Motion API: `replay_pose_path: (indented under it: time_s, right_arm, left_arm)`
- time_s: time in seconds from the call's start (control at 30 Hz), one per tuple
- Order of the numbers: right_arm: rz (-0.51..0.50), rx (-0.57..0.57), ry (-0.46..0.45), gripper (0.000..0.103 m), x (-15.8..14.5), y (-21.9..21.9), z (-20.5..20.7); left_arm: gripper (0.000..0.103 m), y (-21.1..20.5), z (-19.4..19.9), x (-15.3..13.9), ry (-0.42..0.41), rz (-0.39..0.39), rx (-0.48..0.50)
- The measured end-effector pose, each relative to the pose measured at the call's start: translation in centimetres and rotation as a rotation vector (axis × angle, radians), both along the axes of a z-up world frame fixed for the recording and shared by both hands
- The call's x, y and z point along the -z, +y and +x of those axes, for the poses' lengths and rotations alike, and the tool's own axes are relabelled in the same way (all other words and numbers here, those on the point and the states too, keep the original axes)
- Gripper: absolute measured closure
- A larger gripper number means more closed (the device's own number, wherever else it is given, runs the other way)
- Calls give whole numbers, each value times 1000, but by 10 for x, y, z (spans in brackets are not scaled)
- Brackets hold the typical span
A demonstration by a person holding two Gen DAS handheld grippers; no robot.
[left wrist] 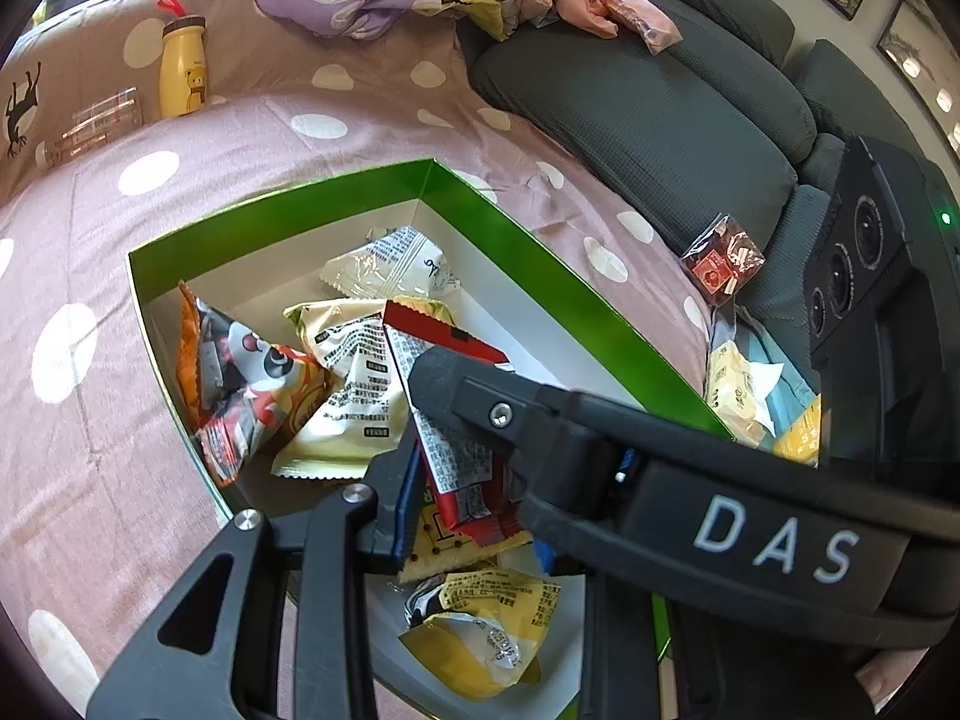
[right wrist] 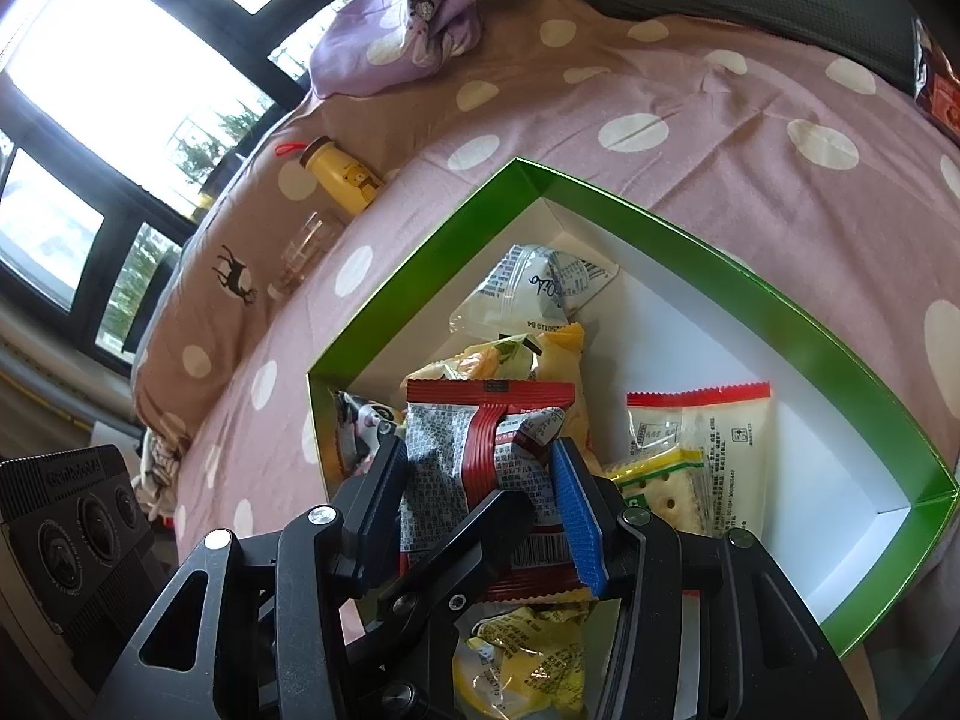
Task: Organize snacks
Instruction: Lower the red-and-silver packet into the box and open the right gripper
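Pink dotted bed sheet (right wrist: pixel 720 138) underneath everything, with a bright window behind and grey cushions (left wrist: pixel 660 138) along one edge of the bed. Lying on the sheet: green box (right wrist: pixel 750 276), open, white inside, already holding several packets.

Right tongs (right wrist: pixel 480 462) clamped across the middle of a red-and-grey snack packet (right wrist: pixel 480 420), held upright above the near end of the box, over a yellow packet (right wrist: pixel 516 666) on the box floor.

Left tongs (left wrist: pixel 468 474): cannot tell whether apart or together. One finger shows beside the packet's lower end, the other is hidden behind a black arm (left wrist: pixel 780 534) marked DAS.

Probably light, with slick, crinkly film that gives under the pads. Contents likely brittle, so only a moderate squeeze called for. Best hold judged to be across the flat body or at a crimped end seam, where the film is stiffest. Could slide out if pinched on a puffed, air-filled part.

Not yet boxed: dark red packet (left wrist: pixel 723 261) against the cushions, and pale packets (left wrist: pixel 744 396) at that same edge of the bed.
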State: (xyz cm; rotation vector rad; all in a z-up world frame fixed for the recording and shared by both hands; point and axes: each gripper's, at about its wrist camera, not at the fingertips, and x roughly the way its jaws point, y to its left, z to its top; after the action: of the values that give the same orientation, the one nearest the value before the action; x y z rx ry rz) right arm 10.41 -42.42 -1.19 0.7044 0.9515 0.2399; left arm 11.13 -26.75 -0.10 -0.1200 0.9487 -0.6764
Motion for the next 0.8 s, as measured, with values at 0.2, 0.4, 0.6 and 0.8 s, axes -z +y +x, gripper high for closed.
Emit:
replay_pose_path:
  time_s: [0.2,0.4,0.6,0.8]
  right_arm:
    - [1,-1,7,51,2,-1,1]
    - [8,-3,22,51,8,-2,4]
    - [15,-2,34,51,12,-5,7]
    - [8,3,45,51,14,-6,9]
  left_arm:
    - [75,0,2,3,13,7,-1]
    - [75,-4,3,5,21,39,-8]
    - [75,-6,5,8,24,63,-19]
    - [75,-8,7,10,28,75,-19]
